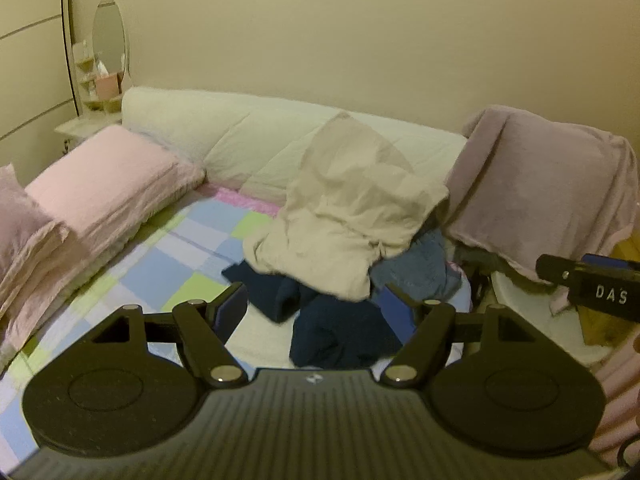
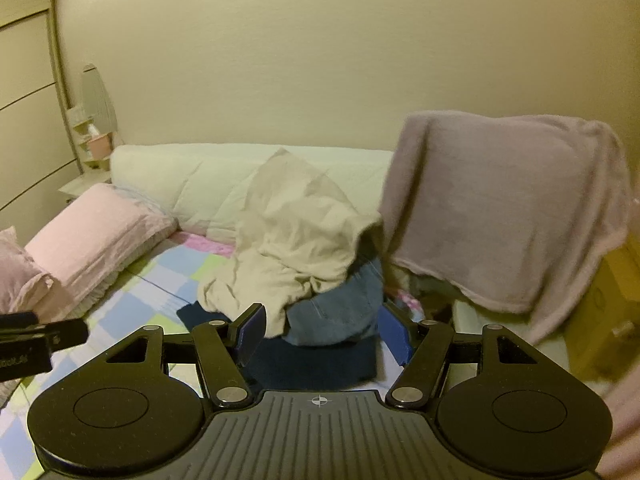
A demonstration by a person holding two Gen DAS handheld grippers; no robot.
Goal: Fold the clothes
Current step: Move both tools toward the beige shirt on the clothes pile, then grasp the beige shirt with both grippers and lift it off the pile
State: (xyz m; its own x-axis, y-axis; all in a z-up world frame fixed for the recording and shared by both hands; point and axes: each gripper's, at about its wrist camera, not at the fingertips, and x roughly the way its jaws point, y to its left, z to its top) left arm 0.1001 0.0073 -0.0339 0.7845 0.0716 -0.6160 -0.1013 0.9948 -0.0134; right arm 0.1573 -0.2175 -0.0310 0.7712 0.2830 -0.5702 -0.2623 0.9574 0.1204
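Bedroom, plain cream wall [image 1: 320,40]; bed [image 1: 188,248] under a checked sheet in pale blue, green and white, smooth and flat. Pink pillow [image 1: 104,176] at left, soft, frilled edge. Long padded cream bolster [image 1: 224,132] along the wall. Oval mirror [image 1: 109,36] in far left corner.

Heap of clothes mid-bed, loosely mounded — cream shirt [image 1: 344,204] on top, crumpled, thin woven cloth, peaked toward the wall and spilling forward; blue jeans [image 2: 340,304] bunched beneath it at right; dark navy garment [image 1: 336,328] lowest, spread flat toward the cameras. No clear long axis to the heap. Mauve fleece blanket [image 2: 508,208] draped over something boxy at right, apart from the shirt.

Left gripper [image 1: 316,308] level, aimed at the heap, jaws wide, blue pads either side of the navy cloth, nothing held. Right gripper [image 2: 324,332] likewise level and spread wide, empty — heap just beyond its fingertips.
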